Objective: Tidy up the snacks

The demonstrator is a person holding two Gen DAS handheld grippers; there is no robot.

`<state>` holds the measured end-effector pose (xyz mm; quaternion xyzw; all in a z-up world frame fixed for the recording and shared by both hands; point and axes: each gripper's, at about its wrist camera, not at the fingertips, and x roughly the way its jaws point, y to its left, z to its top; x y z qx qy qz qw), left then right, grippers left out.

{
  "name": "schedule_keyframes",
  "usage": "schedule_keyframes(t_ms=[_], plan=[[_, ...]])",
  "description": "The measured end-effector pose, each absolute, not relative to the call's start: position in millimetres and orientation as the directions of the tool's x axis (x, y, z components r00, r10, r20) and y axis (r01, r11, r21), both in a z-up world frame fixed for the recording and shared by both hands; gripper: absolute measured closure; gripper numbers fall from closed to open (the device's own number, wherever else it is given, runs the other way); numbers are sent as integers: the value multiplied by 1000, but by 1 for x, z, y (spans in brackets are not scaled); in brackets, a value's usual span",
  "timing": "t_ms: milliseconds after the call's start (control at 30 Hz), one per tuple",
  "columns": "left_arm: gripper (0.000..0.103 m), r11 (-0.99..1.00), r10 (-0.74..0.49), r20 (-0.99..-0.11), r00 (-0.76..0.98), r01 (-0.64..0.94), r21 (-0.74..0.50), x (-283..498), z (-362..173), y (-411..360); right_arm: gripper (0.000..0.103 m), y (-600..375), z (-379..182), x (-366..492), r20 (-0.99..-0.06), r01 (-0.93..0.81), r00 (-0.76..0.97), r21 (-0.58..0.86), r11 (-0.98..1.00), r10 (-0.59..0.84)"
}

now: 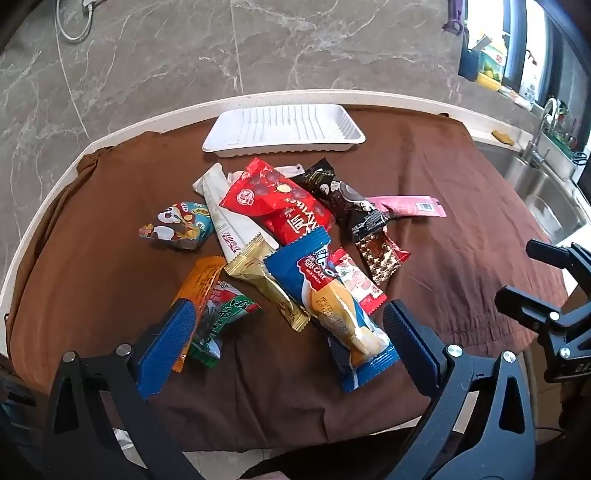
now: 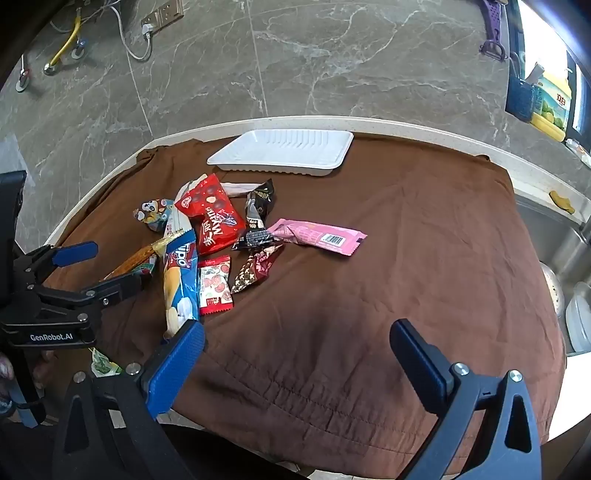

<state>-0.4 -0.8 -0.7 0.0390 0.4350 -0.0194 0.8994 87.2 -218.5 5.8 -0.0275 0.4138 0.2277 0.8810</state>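
Note:
A pile of snack packets lies on a brown cloth (image 1: pixel 443 206): a red Mylikes bag (image 1: pixel 280 206), a blue Tipo roll cake pack (image 1: pixel 332 306), a gold bar (image 1: pixel 269 288), a panda packet (image 1: pixel 177 225), a pink packet (image 2: pixel 317 236) and several more. An empty white tray (image 1: pixel 284 129) sits behind the pile; it also shows in the right wrist view (image 2: pixel 284 151). My left gripper (image 1: pixel 288 336) is open, low over the near end of the pile, its fingers either side of the Tipo pack. My right gripper (image 2: pixel 297 350) is open and empty over bare cloth, right of the pile.
The cloth covers a white counter (image 1: pixel 110 136) against a grey marble wall. A steel sink (image 1: pixel 554 199) with a tap is at the right. Bottles and a purple peeler (image 2: pixel 493 37) stand by the window. Cables and sockets (image 2: pixel 162 18) are at the upper left.

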Motion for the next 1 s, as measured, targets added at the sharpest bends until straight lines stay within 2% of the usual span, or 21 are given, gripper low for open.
schedule_keyframes(t_ms=[167, 1000], plan=[[0, 998, -30, -798, 602, 68, 14, 4, 0, 10, 0, -219, 8, 87, -741, -427, 549, 150, 892, 387], [0, 996, -9, -786, 618, 71, 45, -1, 0, 5, 0, -211, 8, 88, -736, -418, 552, 162, 894, 392]])
